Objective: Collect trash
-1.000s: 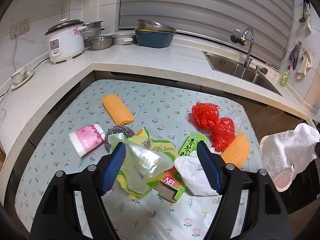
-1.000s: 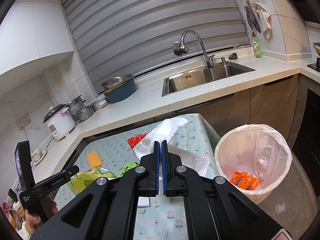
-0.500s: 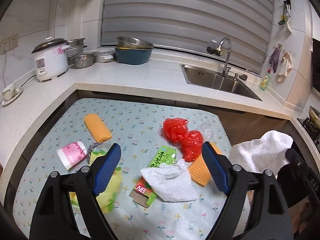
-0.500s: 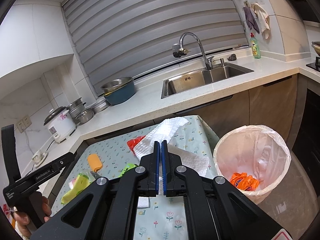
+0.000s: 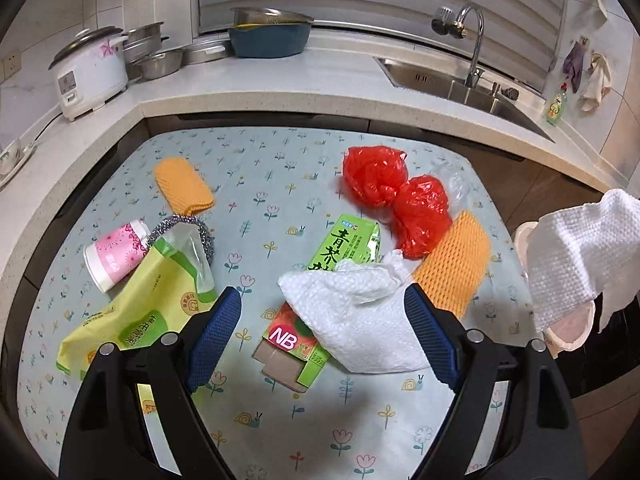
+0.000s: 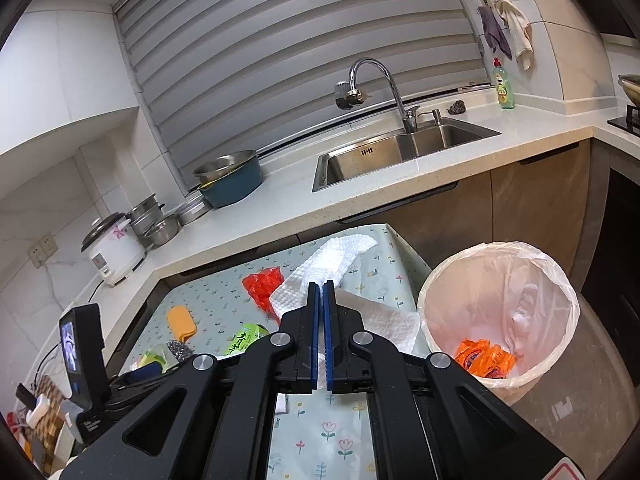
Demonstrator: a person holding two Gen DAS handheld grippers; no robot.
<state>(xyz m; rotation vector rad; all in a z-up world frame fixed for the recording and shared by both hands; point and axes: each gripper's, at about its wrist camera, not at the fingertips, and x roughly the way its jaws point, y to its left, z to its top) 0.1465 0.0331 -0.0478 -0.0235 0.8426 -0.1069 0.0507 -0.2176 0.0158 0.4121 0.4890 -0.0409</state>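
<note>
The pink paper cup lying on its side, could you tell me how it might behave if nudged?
The pink paper cup lies on its side, so it would probably roll, curving because it tapers. It looks empty and light, and thin walls would likely crush under a firm squeeze.

A white rice cooker (image 5: pixel 90 74) is sitting on the worktop (image 5: pixel 248 88) beside stacked steel pots (image 5: pixel 154 54). A blue basin (image 5: pixel 270 38) is holding a steel bowl. A faucet (image 6: pixel 376 88) is arching over the sink (image 6: pixel 396 152), and a green soap bottle (image 6: pixel 505 88) is standing near hanging cloths (image 6: pixel 506 30).
</note>
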